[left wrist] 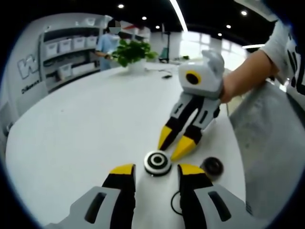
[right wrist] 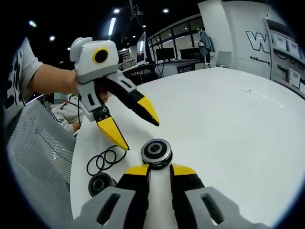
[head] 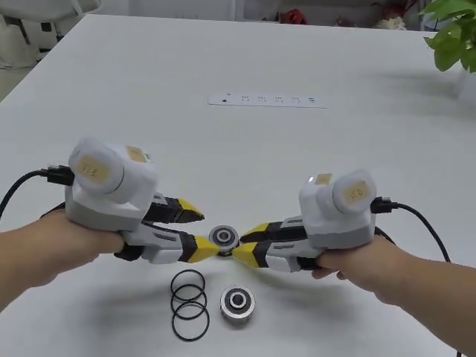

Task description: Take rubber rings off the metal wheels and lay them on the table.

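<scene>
A metal wheel [head: 223, 236] with a black rubber ring around it lies on the white table [head: 245, 156] between the two grippers. My left gripper [head: 204, 232] is open, its yellow tips on either side of the wheel [left wrist: 157, 162]. Opposite it, my right gripper [head: 244, 245] has its jaws close together, tips at the wheel's [right wrist: 156, 150] rim. Whether they pinch the ring is unclear. Three loose black rings [head: 189, 301] lie near the front edge, beside a bare metal wheel [head: 237, 303].
A white power strip [head: 266, 100] lies farther back on the table. A green plant [head: 454, 33] stands at the far right corner. Shelves [left wrist: 66, 52] and a person [left wrist: 107, 43] are beyond the table's far end.
</scene>
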A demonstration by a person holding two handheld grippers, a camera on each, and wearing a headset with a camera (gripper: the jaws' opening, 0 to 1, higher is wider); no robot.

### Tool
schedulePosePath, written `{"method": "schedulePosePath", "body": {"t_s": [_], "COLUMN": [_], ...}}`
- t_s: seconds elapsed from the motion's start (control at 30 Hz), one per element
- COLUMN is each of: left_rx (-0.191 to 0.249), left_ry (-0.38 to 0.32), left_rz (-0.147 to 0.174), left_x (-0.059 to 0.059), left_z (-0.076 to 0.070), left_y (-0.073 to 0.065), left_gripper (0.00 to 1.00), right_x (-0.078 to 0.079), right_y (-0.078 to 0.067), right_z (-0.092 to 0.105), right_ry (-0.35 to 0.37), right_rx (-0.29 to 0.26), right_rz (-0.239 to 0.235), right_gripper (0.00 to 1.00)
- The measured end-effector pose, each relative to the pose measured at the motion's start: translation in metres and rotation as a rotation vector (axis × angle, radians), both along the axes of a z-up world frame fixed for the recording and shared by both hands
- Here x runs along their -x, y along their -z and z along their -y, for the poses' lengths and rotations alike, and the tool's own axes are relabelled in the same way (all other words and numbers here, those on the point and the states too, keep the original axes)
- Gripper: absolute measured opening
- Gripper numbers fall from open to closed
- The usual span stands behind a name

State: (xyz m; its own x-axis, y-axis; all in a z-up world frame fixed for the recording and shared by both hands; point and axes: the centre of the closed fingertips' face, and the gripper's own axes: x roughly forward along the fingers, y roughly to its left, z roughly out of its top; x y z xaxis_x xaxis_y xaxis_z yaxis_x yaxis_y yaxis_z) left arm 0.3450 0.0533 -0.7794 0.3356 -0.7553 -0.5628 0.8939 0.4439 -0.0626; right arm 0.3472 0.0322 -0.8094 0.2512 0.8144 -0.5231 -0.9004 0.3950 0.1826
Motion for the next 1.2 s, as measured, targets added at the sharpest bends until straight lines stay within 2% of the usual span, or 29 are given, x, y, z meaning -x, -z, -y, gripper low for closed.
{"method": "schedulePosePath", "body": {"t_s": [0.3, 0.63, 0.7, 0.73, 0.8, 0.83, 1.2], "left_rx": [-0.009, -0.021, -0.024, -0.025, -0.028, -0.035, -0.024], "left_ry": [0.024, 0.037, 0.039, 0.044, 0.042, 0.041, 0.013], "left_rz": [-0.003, 0.000, 0.002, 0.014, 0.015, 0.026, 0.024], "left_x": [-0.001, -0.002, -0.001, -0.002, -0.003, -0.004, -0.006], "left_z": [0.010, 0.013, 0.014, 0.015, 0.016, 0.016, 0.016], "left_y": [0.005, 0.010, 0.010, 0.011, 0.011, 0.012, 0.012], "left_gripper": [0.32, 0.24, 0.23, 0.22, 0.20, 0.19, 0.15], "right_x": [-0.001, -0.001, -0.001, -0.001, -0.001, -0.001, 0.001], "right_y": [0.000, 0.000, 0.000, 0.000, 0.000, 0.000, 0.000], "right_z": [0.000, -0.001, -0.001, -0.001, -0.001, -0.001, -0.003], "right_ry": [0.005, 0.008, 0.008, 0.008, 0.007, 0.007, -0.008], "right_rx": [-0.007, -0.015, -0.015, -0.016, -0.016, -0.016, -0.012], "right_rz": [0.004, 0.004, 0.004, 0.005, 0.005, 0.006, 0.022], "right_gripper": [0.12, 0.12, 0.12, 0.12, 0.12, 0.12, 0.11]}}
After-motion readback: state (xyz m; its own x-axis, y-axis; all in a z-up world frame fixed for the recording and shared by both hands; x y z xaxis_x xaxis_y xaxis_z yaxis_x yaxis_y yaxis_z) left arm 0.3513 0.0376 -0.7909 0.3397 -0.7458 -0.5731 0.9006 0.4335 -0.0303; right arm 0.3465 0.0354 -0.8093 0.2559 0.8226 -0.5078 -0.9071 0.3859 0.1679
